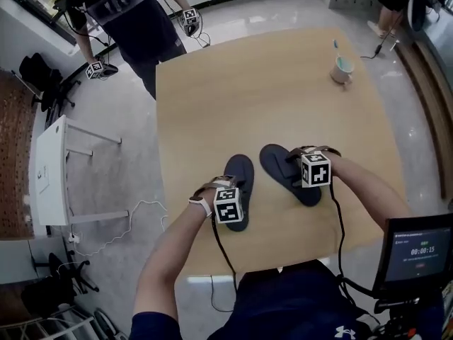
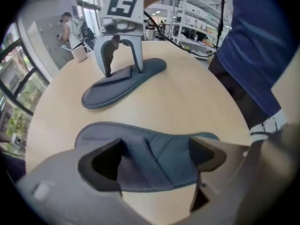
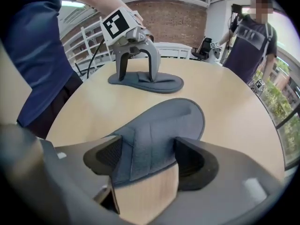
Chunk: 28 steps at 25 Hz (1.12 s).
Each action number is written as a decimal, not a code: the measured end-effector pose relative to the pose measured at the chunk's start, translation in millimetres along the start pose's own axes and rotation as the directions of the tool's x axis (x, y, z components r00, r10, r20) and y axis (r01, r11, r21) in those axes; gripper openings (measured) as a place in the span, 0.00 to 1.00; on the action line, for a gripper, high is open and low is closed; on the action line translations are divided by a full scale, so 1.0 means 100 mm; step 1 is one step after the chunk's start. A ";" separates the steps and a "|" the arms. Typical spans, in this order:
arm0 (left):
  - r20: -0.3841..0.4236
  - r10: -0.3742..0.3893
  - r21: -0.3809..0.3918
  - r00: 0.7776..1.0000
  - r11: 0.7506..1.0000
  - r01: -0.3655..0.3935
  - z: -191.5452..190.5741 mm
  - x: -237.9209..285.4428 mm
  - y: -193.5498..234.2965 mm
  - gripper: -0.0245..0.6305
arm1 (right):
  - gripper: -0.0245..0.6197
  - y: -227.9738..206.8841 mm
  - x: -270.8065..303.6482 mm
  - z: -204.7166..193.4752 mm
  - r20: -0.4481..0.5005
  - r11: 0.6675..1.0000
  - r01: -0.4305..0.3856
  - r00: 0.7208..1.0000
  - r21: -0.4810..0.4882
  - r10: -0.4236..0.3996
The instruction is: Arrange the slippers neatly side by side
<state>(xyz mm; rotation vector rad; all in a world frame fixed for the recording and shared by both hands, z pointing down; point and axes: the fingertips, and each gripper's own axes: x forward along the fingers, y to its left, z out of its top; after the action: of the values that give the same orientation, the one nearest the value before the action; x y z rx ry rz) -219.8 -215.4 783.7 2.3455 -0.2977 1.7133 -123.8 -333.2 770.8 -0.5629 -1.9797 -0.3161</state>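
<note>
Two dark blue slippers lie on the wooden table, toes angled apart. My left gripper stands over the left slipper. In the left gripper view that gripper is open, its pads on either side of the left slipper's strap. My right gripper stands over the right slipper. The right gripper is also open astride the right slipper's strap. Each view shows the other gripper straddling its slipper: the right gripper on the right slipper, the left gripper on the left slipper.
A cup holding a toothbrush stands at the table's far right. A person with two grippers stands beyond the far left corner. A white rack is on the floor at left. A monitor sits at the lower right.
</note>
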 end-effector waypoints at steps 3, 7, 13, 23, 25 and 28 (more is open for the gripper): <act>0.048 0.009 -0.071 0.999 0.997 -0.005 0.06 0.05 0.00 0.74 | 0.60 0.01 0.02 -0.01 0.045 0.994 0.038 0.998 0.107 -0.043; 0.064 0.040 -0.137 0.997 0.990 -0.031 0.06 0.09 0.02 0.74 | 0.60 -0.03 0.09 0.01 0.085 0.963 0.107 0.988 0.249 -0.132; 0.071 0.104 -0.280 0.992 0.956 -0.081 0.12 0.16 0.12 0.74 | 0.60 -0.09 0.14 -0.03 0.098 0.892 0.183 0.965 0.413 -0.243; 0.101 0.133 -0.308 0.986 0.946 -0.096 0.49 0.17 -0.18 0.74 | 0.60 0.17 0.01 -0.03 0.064 0.821 0.240 0.946 0.518 -0.318; 0.098 0.125 -0.289 0.987 0.953 -0.091 0.54 0.21 -0.28 0.73 | 0.60 0.27 0.02 -0.03 0.067 0.815 0.243 0.944 0.526 -0.324; 0.095 0.120 -0.274 0.988 0.958 -0.090 0.63 0.25 -0.41 0.73 | 0.60 0.42 0.03 -0.04 0.065 0.807 0.248 0.941 0.537 -0.332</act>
<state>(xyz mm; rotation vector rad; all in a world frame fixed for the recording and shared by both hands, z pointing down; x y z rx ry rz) -142.8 -196.2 786.9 2.2610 -0.6429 1.4793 -99.6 -298.2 774.4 0.0769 -2.1875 0.0959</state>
